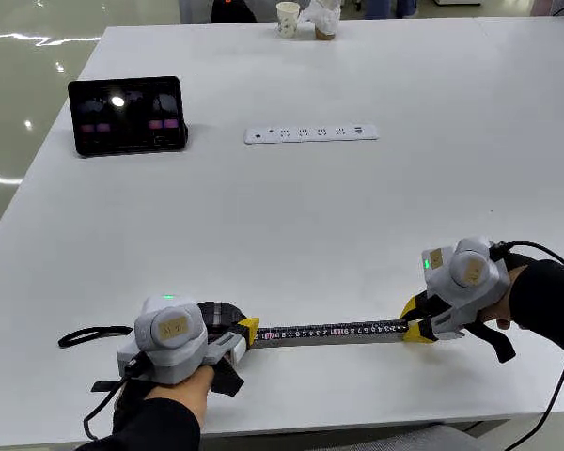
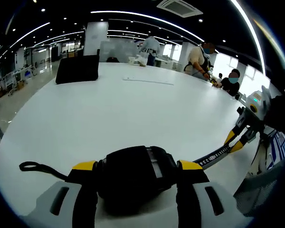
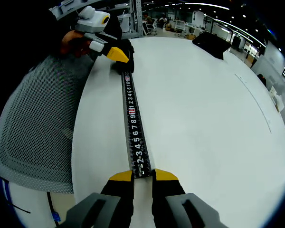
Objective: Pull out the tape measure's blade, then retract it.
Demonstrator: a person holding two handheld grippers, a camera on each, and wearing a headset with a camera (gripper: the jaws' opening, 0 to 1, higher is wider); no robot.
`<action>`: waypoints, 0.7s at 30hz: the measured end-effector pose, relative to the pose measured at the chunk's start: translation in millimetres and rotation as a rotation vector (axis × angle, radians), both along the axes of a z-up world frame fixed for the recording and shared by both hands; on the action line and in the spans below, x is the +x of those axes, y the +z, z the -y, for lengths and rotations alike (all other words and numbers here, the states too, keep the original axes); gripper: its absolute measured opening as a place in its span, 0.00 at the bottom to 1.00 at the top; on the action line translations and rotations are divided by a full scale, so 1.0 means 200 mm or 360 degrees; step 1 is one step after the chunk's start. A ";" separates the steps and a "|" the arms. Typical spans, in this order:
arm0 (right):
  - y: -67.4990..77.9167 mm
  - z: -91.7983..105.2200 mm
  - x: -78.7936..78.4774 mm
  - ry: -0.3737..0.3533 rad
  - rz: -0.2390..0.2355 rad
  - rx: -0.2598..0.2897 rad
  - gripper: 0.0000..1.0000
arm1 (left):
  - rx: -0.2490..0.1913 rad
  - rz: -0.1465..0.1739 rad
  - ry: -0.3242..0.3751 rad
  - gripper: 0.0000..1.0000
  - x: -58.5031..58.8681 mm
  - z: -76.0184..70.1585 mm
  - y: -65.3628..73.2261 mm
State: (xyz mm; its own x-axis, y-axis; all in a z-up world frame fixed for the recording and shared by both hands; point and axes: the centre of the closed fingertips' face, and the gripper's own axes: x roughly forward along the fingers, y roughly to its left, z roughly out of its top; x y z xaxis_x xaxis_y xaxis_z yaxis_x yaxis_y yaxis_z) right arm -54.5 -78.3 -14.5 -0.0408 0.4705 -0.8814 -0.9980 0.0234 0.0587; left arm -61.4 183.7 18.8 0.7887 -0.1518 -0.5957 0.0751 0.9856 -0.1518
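Note:
The tape measure's black case (image 1: 222,317) lies on the white table near its front edge, and my left gripper (image 1: 244,331) is shut on it. In the left gripper view the case (image 2: 133,175) sits between the yellow-tipped jaws of the left gripper (image 2: 137,165). Its wrist strap (image 2: 35,167) trails off to the left. The blade (image 1: 331,331) is pulled out flat along the table to the right. My right gripper (image 1: 415,319) is shut on the blade's end. In the right gripper view the blade (image 3: 132,114) runs from the right gripper (image 3: 142,175) up to the left gripper (image 3: 118,53).
A dark tablet (image 1: 128,115) stands at the back left, and a white power strip (image 1: 310,133) lies mid-table. A paper cup (image 1: 288,19) stands at the far edge. A grey mesh chair back (image 3: 33,123) is close to the table's front edge.

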 end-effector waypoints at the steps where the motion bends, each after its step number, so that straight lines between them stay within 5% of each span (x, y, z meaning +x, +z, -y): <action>1: 0.00 0.00 0.00 0.0000 -0.0001 0.0001 0.11 | 0.0001 -0.0007 -0.0001 0.62 0.00 0.00 0.00; 6: 0.00 0.00 0.00 -0.0013 -0.0004 0.0000 0.11 | 0.0035 -0.0051 -0.0021 0.62 0.00 0.00 -0.01; 21: 0.00 -0.06 0.00 0.0014 -0.0022 -0.0034 0.11 | 0.0085 -0.0055 -0.0061 0.62 0.00 0.00 -0.02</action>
